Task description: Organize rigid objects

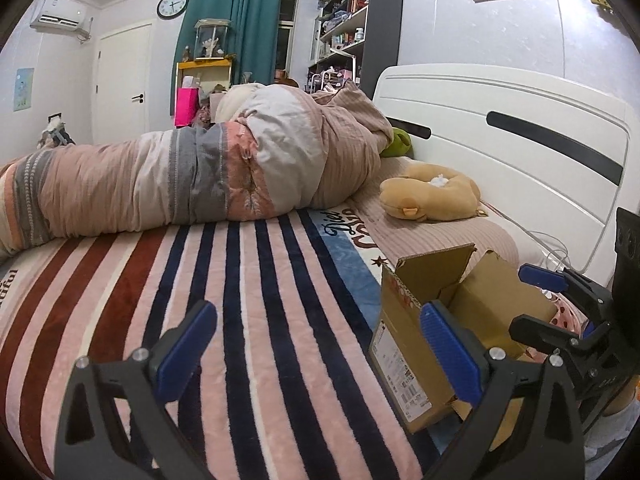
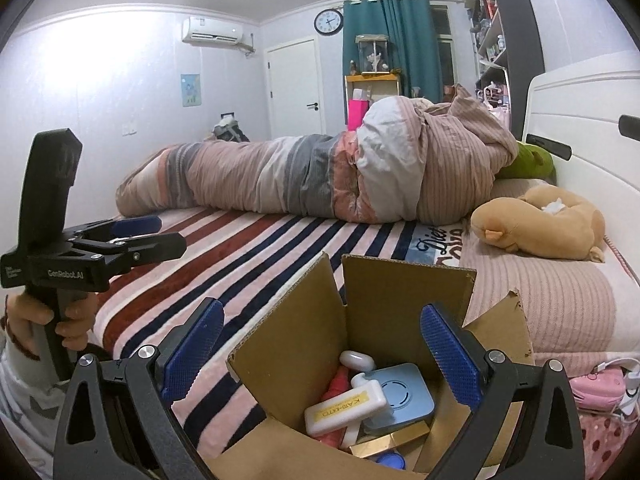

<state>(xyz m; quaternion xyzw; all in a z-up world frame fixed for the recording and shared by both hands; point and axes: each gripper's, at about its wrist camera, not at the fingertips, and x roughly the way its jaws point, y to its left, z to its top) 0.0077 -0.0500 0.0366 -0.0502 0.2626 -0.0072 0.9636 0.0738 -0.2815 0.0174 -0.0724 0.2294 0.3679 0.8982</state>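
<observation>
An open cardboard box stands on the striped bed blanket; in the left wrist view the box is at the right. Inside lie a cream tube with a yellow label, a grey-blue square case, a white rounded item, a pink object and a blue lid. My right gripper is open and empty, above the box opening. My left gripper is open and empty over the blanket, left of the box; it also shows in the right wrist view.
A rolled pink and grey duvet lies across the bed's far side. A tan plush toy rests on the pillow by the white headboard. A pink item and white cable lie right of the box. Striped blanket lies under my left gripper.
</observation>
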